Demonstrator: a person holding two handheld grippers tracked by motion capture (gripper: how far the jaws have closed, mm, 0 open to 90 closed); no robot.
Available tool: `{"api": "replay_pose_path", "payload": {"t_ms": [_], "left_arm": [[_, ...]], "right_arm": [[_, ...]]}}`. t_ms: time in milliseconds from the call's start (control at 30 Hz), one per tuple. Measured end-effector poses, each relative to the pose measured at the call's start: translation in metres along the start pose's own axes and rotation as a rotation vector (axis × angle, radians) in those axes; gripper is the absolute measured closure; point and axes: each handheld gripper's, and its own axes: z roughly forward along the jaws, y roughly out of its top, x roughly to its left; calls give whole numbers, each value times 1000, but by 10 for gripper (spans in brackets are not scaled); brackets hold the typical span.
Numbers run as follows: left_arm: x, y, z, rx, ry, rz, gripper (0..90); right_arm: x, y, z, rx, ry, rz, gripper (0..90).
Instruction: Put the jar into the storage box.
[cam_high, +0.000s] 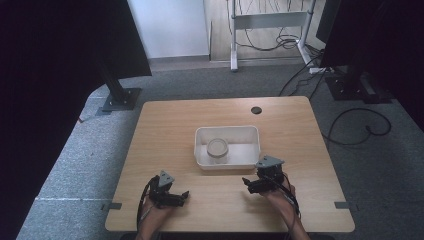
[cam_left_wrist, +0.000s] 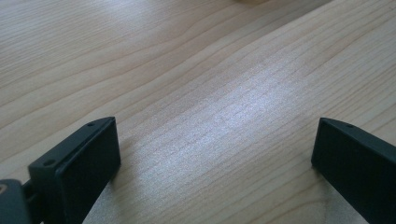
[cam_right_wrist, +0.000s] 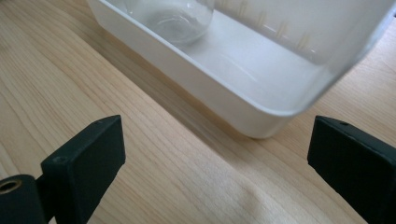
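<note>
A white tub (cam_high: 228, 148) sits near the middle of the wooden desk (cam_high: 170, 125), a little toward the far edge. Inside it, at its left half, stands a clear glass jar (cam_high: 218, 149); in the right gripper view the jar (cam_right_wrist: 175, 18) is cut off by the top edge, so whether it holds anything is hard to tell.

The left gripper (cam_high: 183, 195) rests low over the desk by the near edge, left of centre, held in the person's left hand (cam_high: 156, 212). Its jaws stand wide apart over bare wood, with nothing between them.

The right gripper (cam_high: 247, 183) hovers near the tub's near right corner, just short of it and apart from it. In its own view the jaws are spread wide and empty, with the tub (cam_right_wrist: 219, 100) ahead of them.

A small dark round hole (cam_high: 256, 110) lies by the desk's far edge, right of centre.
</note>
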Motion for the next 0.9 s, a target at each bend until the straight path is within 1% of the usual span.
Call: {"api": "replay_pose_path", "payload": {"t_ms": [400,900], "left_arm": [[0,0,0,0,0,0,9],[0,0,0,0,0,0,9]], "right_arm": [[-7,-14,-13,-2,-31,16,38],[-13,-31,-24,8,-60,38,39]]}}
